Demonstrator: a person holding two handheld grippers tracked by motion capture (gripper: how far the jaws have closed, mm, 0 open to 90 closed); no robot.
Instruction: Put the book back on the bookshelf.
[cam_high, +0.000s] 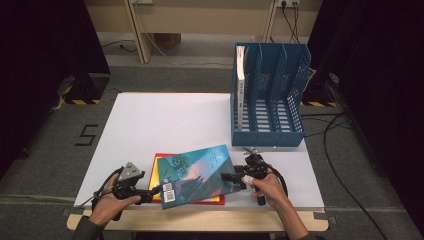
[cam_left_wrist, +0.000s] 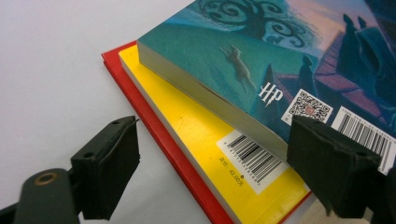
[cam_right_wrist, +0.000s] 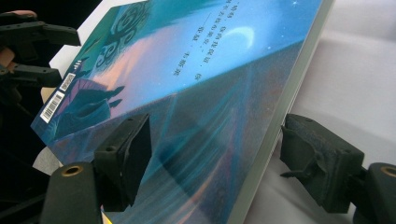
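A teal picture-cover book (cam_high: 197, 172) lies askew on top of a yellow book (cam_high: 155, 175) and a red book (cam_high: 220, 201) at the table's front. My right gripper (cam_high: 231, 181) is shut on the teal book's right edge (cam_right_wrist: 196, 84): one jaw sits on the cover, the other on the underside (cam_right_wrist: 215, 158). My left gripper (cam_high: 155, 192) stands open at the stack's front left corner. Its jaws (cam_left_wrist: 219, 158) straddle the barcoded corner of the yellow book (cam_left_wrist: 205, 135) and the red book (cam_left_wrist: 154, 135), with the teal book (cam_left_wrist: 243, 56) just above. They press on nothing.
A blue file rack (cam_high: 270, 95) stands at the table's back right, with a white book (cam_high: 240, 85) upright in its leftmost slot. The white tabletop (cam_high: 160, 120) stretches bare behind the stack. A "5" (cam_high: 87, 135) is marked on the floor at left; cables (cam_high: 330, 135) lie at right.
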